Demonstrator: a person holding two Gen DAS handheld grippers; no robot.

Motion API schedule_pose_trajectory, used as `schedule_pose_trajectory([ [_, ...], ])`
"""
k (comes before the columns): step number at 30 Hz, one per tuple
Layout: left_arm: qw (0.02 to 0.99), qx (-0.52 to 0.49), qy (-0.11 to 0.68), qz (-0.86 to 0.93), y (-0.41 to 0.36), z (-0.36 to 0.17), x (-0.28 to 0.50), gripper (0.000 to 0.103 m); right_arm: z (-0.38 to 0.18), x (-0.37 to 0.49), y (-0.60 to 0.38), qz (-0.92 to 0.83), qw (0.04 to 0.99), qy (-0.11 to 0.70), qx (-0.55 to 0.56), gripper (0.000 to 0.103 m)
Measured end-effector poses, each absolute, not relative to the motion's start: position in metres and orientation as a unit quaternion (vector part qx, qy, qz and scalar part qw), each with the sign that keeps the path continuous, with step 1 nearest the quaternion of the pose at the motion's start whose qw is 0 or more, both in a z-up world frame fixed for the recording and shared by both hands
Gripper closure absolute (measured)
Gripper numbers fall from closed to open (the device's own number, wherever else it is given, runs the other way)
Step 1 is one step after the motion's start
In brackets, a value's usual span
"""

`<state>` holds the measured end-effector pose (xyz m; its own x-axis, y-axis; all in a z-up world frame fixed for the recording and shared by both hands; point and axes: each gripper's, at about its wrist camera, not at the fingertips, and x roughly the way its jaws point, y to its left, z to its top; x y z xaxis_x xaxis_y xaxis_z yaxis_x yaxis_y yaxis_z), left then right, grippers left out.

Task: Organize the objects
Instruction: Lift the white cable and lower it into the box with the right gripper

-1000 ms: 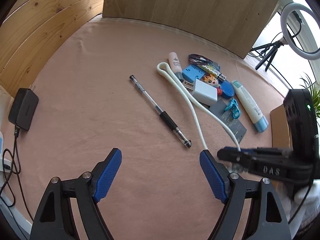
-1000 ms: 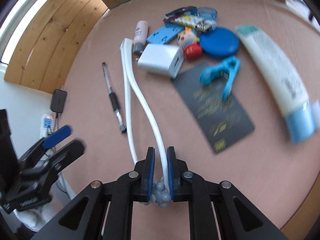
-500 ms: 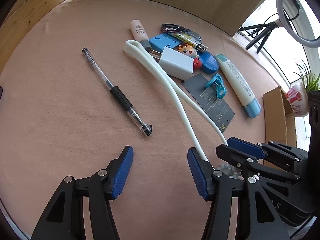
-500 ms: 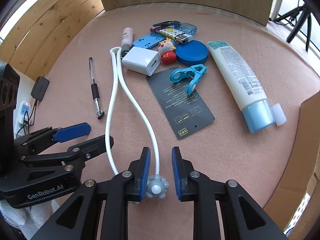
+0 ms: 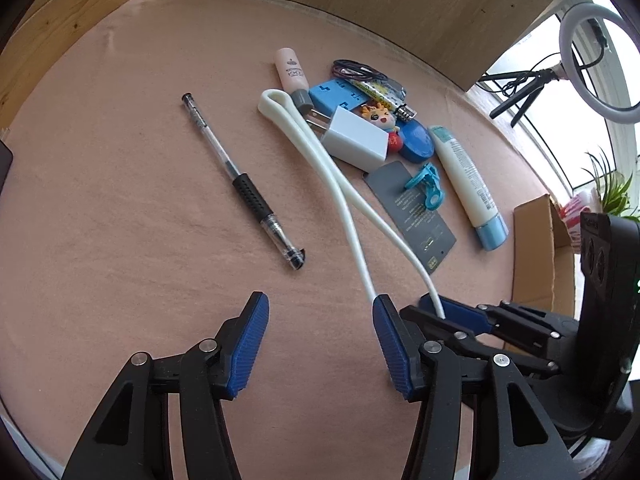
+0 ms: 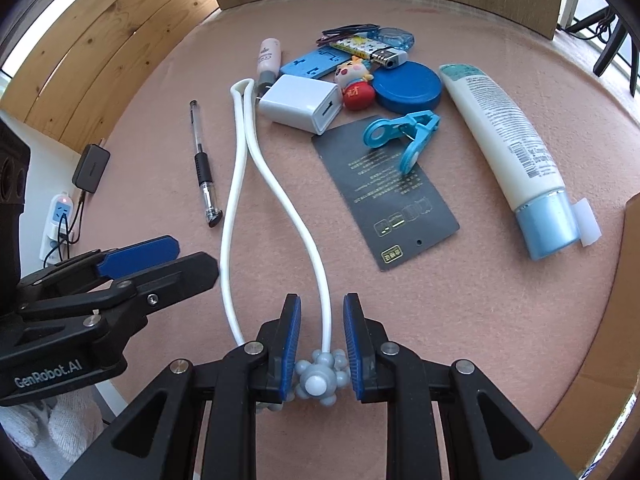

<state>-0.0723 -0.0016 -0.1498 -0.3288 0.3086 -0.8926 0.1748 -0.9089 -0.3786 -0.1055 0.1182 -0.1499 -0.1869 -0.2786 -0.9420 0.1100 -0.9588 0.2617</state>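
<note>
Cardboard box (image 5: 536, 248), contents hidden.

Bright daylight from window (image 5: 532, 92) at right, blown-out glare there, soft shadows, sharp focus, heavy fisheye edge distortion

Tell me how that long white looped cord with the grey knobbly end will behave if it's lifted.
The long white looped cord lies in loose curves, so probably floppy; it would likely dangle. Its grey knobbly end sits between the open right tongs, likely the heavier part.

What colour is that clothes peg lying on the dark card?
The clothes peg is light blue, turquoise-like. The right wrist view shows it best.
</note>
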Motion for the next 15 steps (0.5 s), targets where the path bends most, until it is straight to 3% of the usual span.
schedule_pose_trajectory([
  [5,0.047,-0.587,-0.19,0.786,0.0,-0.155,-0.075,0.047,-0.148,-0.098,0.128,-0.768,0.126,-0.075,0.623,0.083],
  [9,0.074,-0.595,-0.197,0.776,0.01,-0.159,-0.081,0.075,-0.148,-0.094,0.124,-0.772,0.123,-0.071,0.619,0.083],
  [11,0.084,-0.594,-0.194,0.776,0.016,-0.158,-0.082,0.084,-0.147,-0.093,0.122,-0.775,0.121,-0.07,0.617,0.083],
  [15,0.091,-0.593,-0.188,0.778,0.025,-0.155,-0.08,0.085,-0.144,-0.087,0.126,-0.781,0.111,-0.072,0.61,0.083],
])
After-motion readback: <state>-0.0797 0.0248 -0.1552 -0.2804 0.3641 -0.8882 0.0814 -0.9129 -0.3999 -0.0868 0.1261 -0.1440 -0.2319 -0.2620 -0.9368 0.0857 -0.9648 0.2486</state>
